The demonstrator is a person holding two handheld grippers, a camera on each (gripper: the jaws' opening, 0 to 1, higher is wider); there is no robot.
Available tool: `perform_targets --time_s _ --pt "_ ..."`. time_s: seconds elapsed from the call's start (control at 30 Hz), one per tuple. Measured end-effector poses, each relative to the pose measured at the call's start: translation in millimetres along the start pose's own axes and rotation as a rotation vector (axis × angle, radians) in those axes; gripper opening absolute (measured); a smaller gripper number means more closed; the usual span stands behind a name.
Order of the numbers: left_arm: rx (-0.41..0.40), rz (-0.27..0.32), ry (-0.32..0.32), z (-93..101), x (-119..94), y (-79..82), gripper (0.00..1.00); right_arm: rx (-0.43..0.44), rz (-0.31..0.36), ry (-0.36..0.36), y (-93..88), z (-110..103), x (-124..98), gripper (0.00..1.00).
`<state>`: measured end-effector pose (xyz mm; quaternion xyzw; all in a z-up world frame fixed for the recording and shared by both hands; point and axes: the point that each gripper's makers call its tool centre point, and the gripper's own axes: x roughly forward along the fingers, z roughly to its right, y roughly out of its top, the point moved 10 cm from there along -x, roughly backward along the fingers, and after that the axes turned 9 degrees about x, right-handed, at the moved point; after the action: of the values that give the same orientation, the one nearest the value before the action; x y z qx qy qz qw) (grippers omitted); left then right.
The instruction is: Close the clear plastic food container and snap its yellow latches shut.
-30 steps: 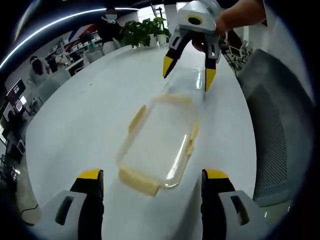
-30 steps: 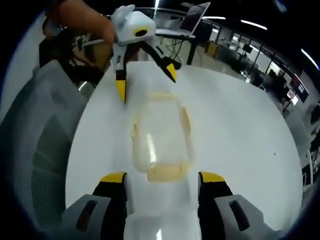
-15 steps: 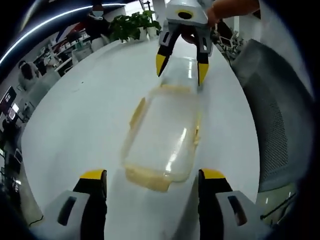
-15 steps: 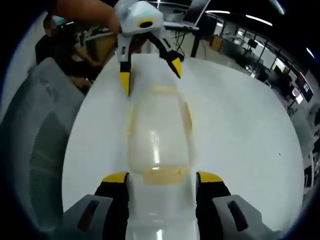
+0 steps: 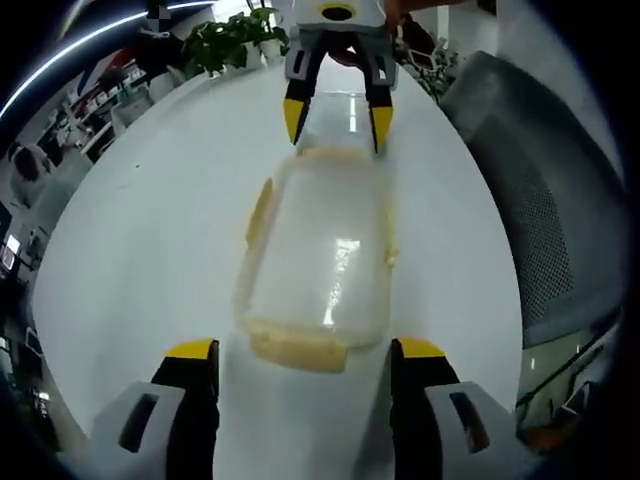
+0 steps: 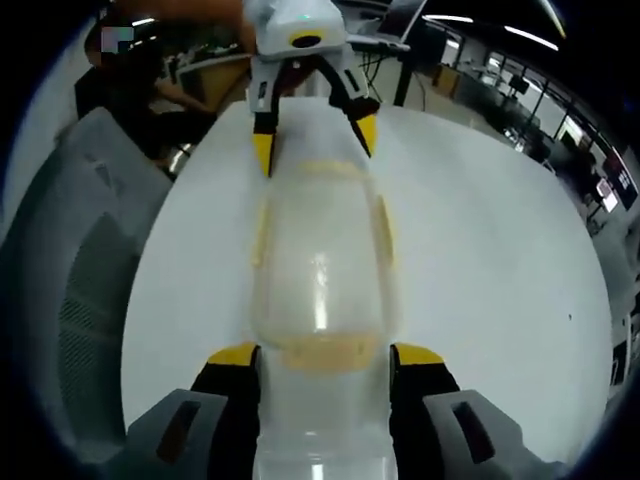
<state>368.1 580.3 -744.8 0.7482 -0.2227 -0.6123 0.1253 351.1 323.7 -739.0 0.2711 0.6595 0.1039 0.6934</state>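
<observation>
The clear plastic container (image 5: 322, 262) lies lengthwise on the white table (image 5: 150, 230), with pale yellow latches on its ends and sides. A side latch (image 5: 258, 212) flares outward. My left gripper (image 5: 305, 352) is open, its jaws on either side of the near end latch (image 5: 298, 350). My right gripper (image 5: 337, 122), held by a hand, is open over the far end. In the right gripper view the container (image 6: 320, 270) runs away from my open right gripper (image 6: 325, 356), whose jaws flank the end latch (image 6: 325, 352). The left gripper (image 6: 313, 147) straddles the opposite end.
A grey mesh chair (image 5: 525, 200) stands by the table's edge, and it is the same chair (image 6: 80, 270) in the right gripper view. Potted plants (image 5: 235, 40) sit at the table's far end. Desks and people fill the office behind.
Both grippers have closed in on the container from opposite ends. Each pair of open jaws now flanks an end latch, and the container fills more of both views.
</observation>
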Motion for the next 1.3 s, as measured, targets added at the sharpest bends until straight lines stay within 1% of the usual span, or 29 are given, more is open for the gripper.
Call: perform_targets --time_s 0.13,0.17,0.3,0.43,0.53,0.57,0.73,0.8,0.87,0.9,0.93,0.97,1.3 --pt "0.037 -0.014 -0.033 -0.7 3 0.0 0.68 -0.015 -0.016 0.008 0.4 1 1 0.5" --pt "0.039 -0.009 -0.039 -1.1 2 1.3 0.68 -0.015 -0.019 0.013 0.7 1 2 0.5" --pt "0.061 -0.019 -0.048 -5.9 3 1.0 0.67 -0.014 -0.036 0.026 0.0 1 4 0.49" --pt "0.078 -0.027 -0.077 -10.4 4 1.4 0.62 -0.013 -0.045 0.035 0.3 2 7 0.49" --pt "0.092 -0.028 -0.089 -14.2 5 0.2 0.53 -0.006 -0.057 0.047 0.0 2 9 0.49" --pt "0.093 -0.029 -0.089 -14.9 5 0.1 0.52 -0.008 -0.058 0.047 0.0 3 10 0.49" --pt "0.091 -0.02 -0.132 -17.2 7 0.1 0.48 0.002 -0.067 0.052 -0.2 6 12 0.48" --pt "0.101 -0.015 -0.154 -17.3 8 -0.1 0.46 0.003 -0.071 0.052 0.1 6 12 0.46" --pt "0.085 -0.012 -0.174 -18.3 9 -0.4 0.43 0.002 -0.08 0.058 -1.3 5 14 0.43" --pt "0.067 -0.008 -0.201 -17.5 9 -1.0 0.41 -0.001 -0.081 0.038 -1.6 6 14 0.4" --pt "0.071 -0.007 -0.18 -19.7 9 -0.8 0.4 0.003 -0.077 0.04 -1.4 6 14 0.4" --pt "0.076 -0.006 -0.184 -18.9 9 -0.5 0.4 0.02 -0.076 0.043 -1.5 7 14 0.4" --pt "0.074 -0.005 -0.177 -17.1 8 -1.2 0.39 0.013 -0.081 0.046 -1.0 7 14 0.39"
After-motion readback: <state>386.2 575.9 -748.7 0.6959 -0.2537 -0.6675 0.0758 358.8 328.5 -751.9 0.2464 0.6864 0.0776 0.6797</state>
